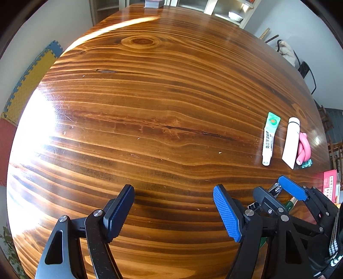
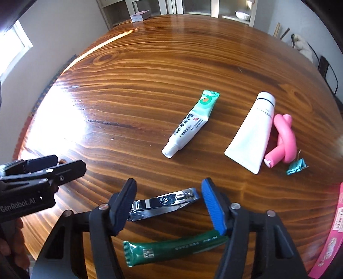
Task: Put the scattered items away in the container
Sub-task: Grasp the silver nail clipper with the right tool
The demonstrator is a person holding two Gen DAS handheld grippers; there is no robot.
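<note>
My right gripper (image 2: 169, 183) points down at a silver nail clipper (image 2: 164, 203) that lies on the wooden table (image 2: 133, 85). Its jaws straddle the clipper, with a gap left at the blue pad, so it is open. A dark green tube (image 2: 171, 249) lies just below the fingers. Farther off lie a green-and-white tube (image 2: 188, 124), a white tube (image 2: 253, 133), a pink knotted piece (image 2: 283, 139) and a teal binder clip (image 2: 297, 166). My left gripper (image 1: 173, 188) hangs open over bare wood, left of the right one. A pink box (image 2: 330, 236) shows at the right edge.
A stack of cards (image 2: 140, 15) sits at the table's far edge. Behind it stands a white shelf with a bowl (image 2: 243, 15). A dark chair (image 2: 325, 64) is at the right side. Foam floor mats (image 1: 27, 85) lie past the left edge.
</note>
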